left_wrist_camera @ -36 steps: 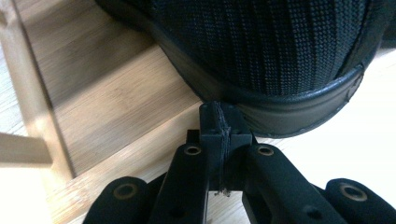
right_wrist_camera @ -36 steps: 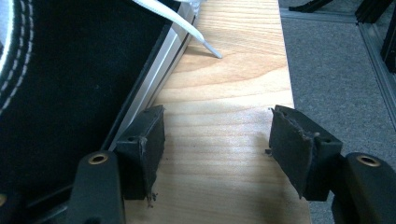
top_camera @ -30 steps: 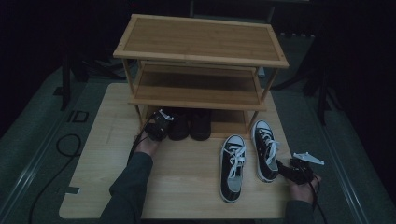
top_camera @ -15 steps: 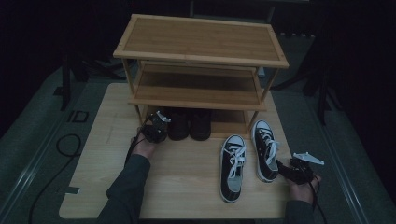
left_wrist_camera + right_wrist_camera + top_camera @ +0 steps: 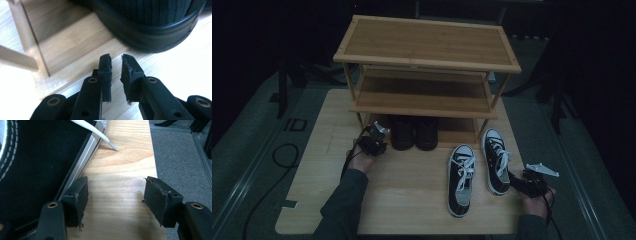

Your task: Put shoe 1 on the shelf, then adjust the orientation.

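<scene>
So the left tongs (image 5: 379, 136) sat at about 9 o'clock from the pair of black shoes (image 5: 414, 132) tucked under the bottom shelf of the wooden shoe rack (image 5: 427, 47). In the left gripper view the jaws were nearly closed — just a thin slit between them, nothing held — with the rounded black rubber end of one shoe (image 5: 150, 32) close ahead at 1 o'clock and the rack's leg (image 5: 30, 47) off at 10 o'clock.

The right tongs (image 5: 526, 181) rested near the tabletop's (image 5: 407, 195) 4 o'clock corner, jaws spread wide and empty. The left jaw sat right up against the white sole edge of the right-hand black-and-white sneaker (image 5: 495, 157) — touching or just beside, hard to call. A loose white lace tip (image 5: 110, 143) lay on the wood ahead at 12 o'clock. The other sneaker (image 5: 460, 177) lay at 9 o'clock of its mate, toe toward the person.
</scene>
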Demonstrator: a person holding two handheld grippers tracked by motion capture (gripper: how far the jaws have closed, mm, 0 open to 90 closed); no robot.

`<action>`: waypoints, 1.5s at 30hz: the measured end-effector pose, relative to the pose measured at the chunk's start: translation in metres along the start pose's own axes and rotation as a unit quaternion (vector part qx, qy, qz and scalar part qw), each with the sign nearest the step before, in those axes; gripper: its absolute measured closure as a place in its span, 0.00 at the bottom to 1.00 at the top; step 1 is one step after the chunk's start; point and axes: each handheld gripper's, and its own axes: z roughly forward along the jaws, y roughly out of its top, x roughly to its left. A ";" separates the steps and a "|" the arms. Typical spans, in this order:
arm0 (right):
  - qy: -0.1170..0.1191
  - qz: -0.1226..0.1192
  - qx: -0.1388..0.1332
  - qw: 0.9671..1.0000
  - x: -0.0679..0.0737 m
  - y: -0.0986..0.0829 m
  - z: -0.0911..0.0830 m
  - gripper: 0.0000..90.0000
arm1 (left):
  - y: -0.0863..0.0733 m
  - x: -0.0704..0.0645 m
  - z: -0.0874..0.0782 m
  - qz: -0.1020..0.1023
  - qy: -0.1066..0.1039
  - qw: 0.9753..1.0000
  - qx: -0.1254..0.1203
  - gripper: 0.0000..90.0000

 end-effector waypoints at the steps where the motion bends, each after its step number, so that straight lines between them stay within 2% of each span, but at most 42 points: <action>1: 0.000 0.000 0.000 1.000 0.000 0.000 0.000 0.39 | -0.001 0.002 0.000 -0.002 0.001 1.000 0.001 0.87; 7: 0.000 0.000 0.000 1.000 0.000 0.000 0.000 0.39 | -0.006 0.009 -0.001 -0.011 0.006 1.000 0.001 0.87; 19: 0.000 0.000 0.000 1.000 0.000 0.000 0.000 0.39 | -0.021 0.013 -0.006 -0.022 0.008 1.000 -0.007 0.85; 34: 0.000 -0.002 0.001 1.000 0.000 0.000 0.000 0.39 | -0.035 0.011 -0.004 -0.029 0.007 0.999 -0.011 0.84; 45: -0.002 -0.001 0.020 1.000 0.001 0.003 -0.002 0.41 | -0.041 0.013 0.000 -0.037 0.012 0.999 -0.008 0.82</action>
